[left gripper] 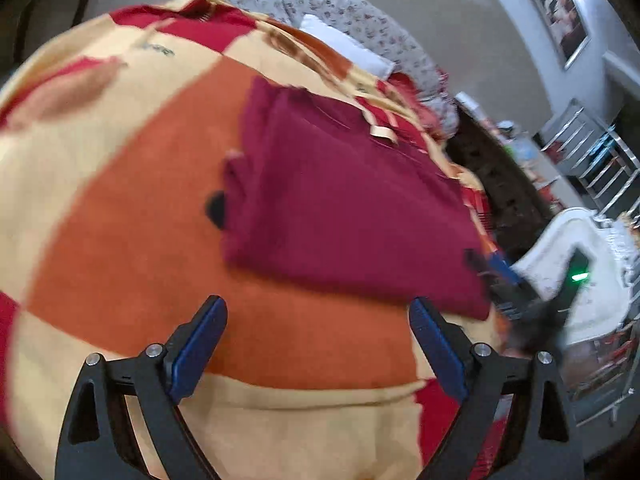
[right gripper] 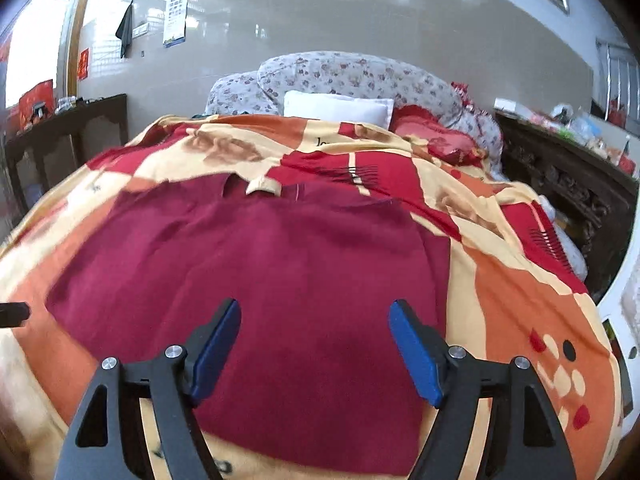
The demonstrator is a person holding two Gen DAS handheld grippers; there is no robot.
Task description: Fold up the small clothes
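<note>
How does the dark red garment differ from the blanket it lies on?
The garment is one plain dark red; the blanket is patched in orange, cream and red. The garment is small and partly folded, with layered edges; the blanket spreads across the whole bed. Both are soft cloth lying flat.

A matt, soft maroon cloth garment (right gripper: pixel 248 280) lies on a fuzzy fleece blanket (right gripper: pixel 520 300); behind the blanket, floral cotton bedding (right gripper: pixel 340 76) meets a glossy tiled wall (right gripper: pixel 360 24). Beside the blanket stands dark carved wood furniture (right gripper: pixel 568 184).
</note>
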